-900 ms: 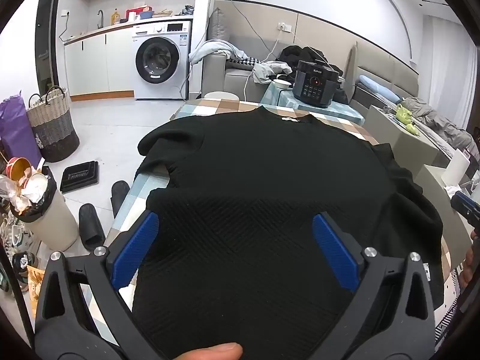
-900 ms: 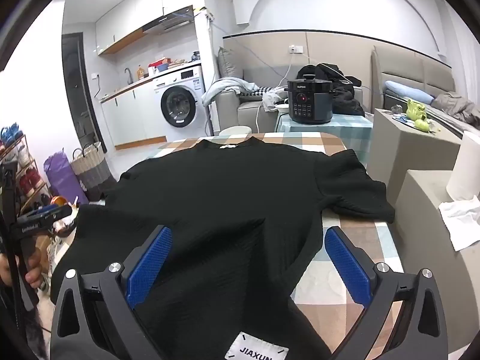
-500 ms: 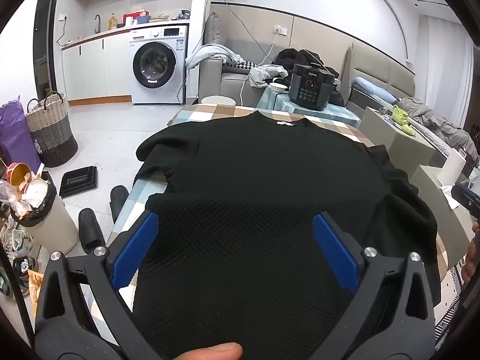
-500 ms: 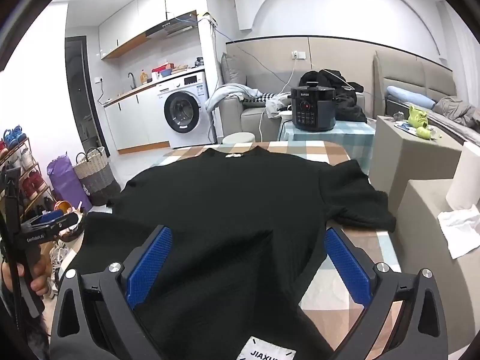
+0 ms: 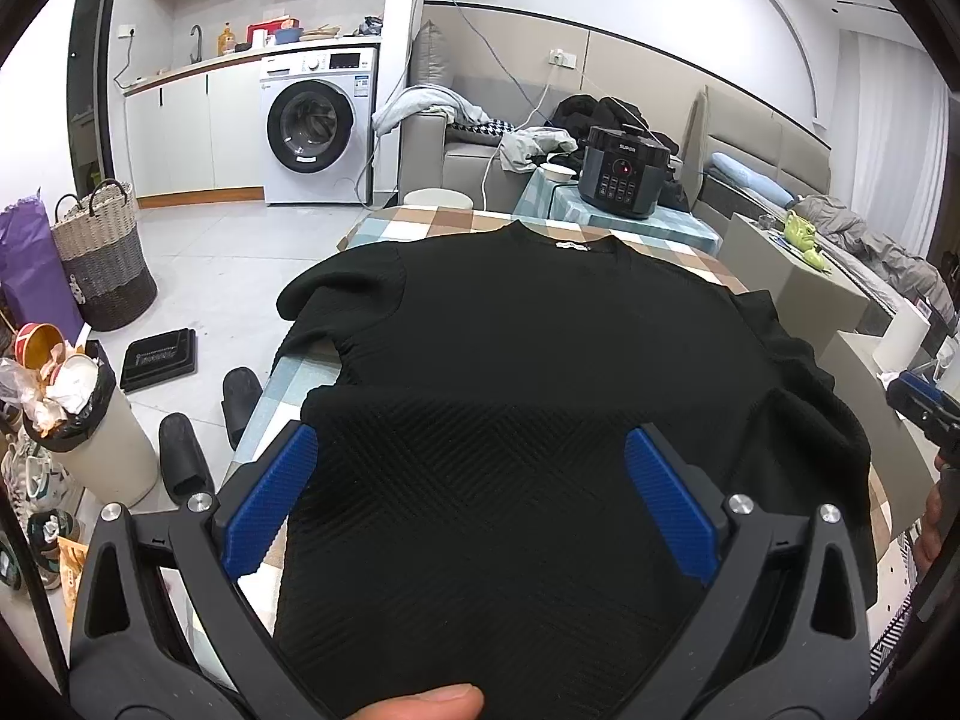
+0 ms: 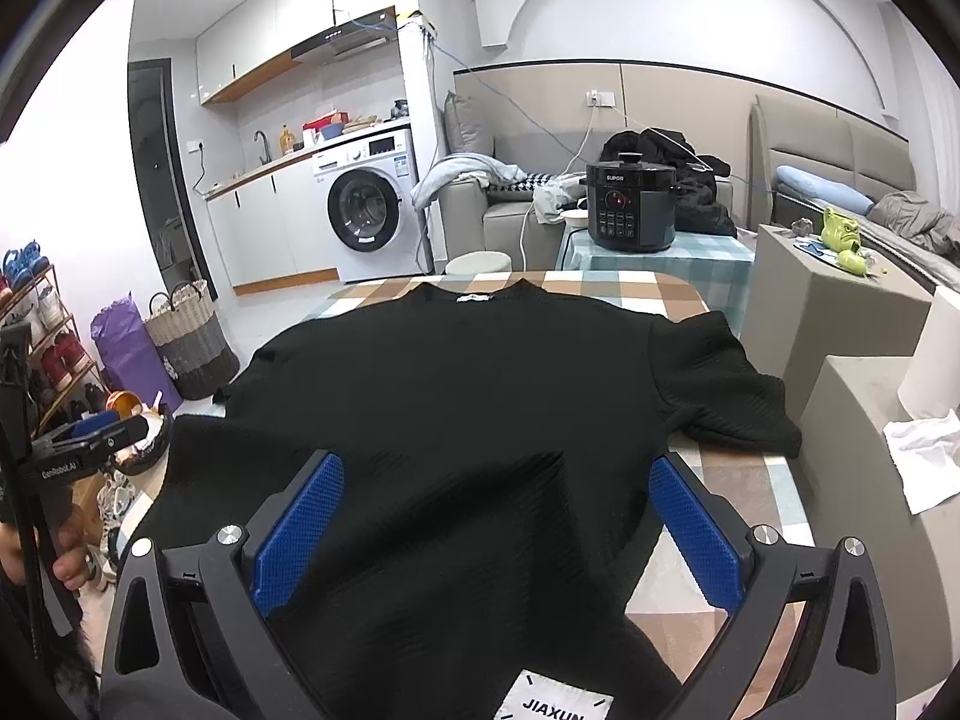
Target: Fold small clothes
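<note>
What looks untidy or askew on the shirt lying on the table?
The shirt is not flat: a raised crease runs near its hem, and its left side hangs over the table edge.

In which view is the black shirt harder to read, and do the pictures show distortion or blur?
Left wrist view: the black shirt is very dark, its weave showing only near the left gripper; a blurred fingertip sits at the bottom edge. Right wrist view: folds show faintly by the right gripper; fisheye bends the walls, and the washing machine stays sharp.
</note>
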Tool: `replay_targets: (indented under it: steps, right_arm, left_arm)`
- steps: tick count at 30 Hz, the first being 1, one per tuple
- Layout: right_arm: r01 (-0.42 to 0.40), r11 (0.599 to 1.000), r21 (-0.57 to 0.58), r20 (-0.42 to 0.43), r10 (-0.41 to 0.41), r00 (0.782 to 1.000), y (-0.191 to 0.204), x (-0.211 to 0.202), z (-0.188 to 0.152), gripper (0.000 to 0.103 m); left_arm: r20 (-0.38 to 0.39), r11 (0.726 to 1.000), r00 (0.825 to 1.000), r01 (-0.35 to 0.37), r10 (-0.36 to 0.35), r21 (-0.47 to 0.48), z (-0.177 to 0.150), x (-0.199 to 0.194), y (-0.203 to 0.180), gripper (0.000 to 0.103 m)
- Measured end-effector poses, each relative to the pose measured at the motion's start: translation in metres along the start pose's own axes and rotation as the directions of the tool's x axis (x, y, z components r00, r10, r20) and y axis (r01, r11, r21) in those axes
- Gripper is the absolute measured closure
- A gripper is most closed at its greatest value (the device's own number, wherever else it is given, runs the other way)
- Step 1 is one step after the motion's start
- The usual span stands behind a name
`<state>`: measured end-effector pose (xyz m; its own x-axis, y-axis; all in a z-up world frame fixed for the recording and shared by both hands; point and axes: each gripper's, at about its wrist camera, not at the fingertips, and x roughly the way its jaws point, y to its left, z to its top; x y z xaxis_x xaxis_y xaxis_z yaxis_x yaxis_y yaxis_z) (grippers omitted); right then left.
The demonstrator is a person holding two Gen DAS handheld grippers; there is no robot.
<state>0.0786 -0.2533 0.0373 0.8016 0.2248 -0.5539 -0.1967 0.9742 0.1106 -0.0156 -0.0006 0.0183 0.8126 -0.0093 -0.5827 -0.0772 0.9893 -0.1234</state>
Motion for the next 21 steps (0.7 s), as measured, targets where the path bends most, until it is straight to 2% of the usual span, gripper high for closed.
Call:
replay_targets:
  steps: [12,21]
  right_arm:
    - [-0.002,1.0,0.018,-0.001,0.002,1.0,-0.0037,-0.0062,0.0018,0.0]
    - [-0.002,1.0,-0.016,-0.001,0.002,1.0,0.0003,-0.003,0.0028,0.0]
  left_arm:
    - [-0.007,1.0,1.0,0.01,-0.01,0.026,-0.0017,-0.001,-0.0099,0.001]
    - [-0.005,1.0,1.0,0.012,-0.012,0.023,-0.0019,-0.0028,-0.0093,0.001]
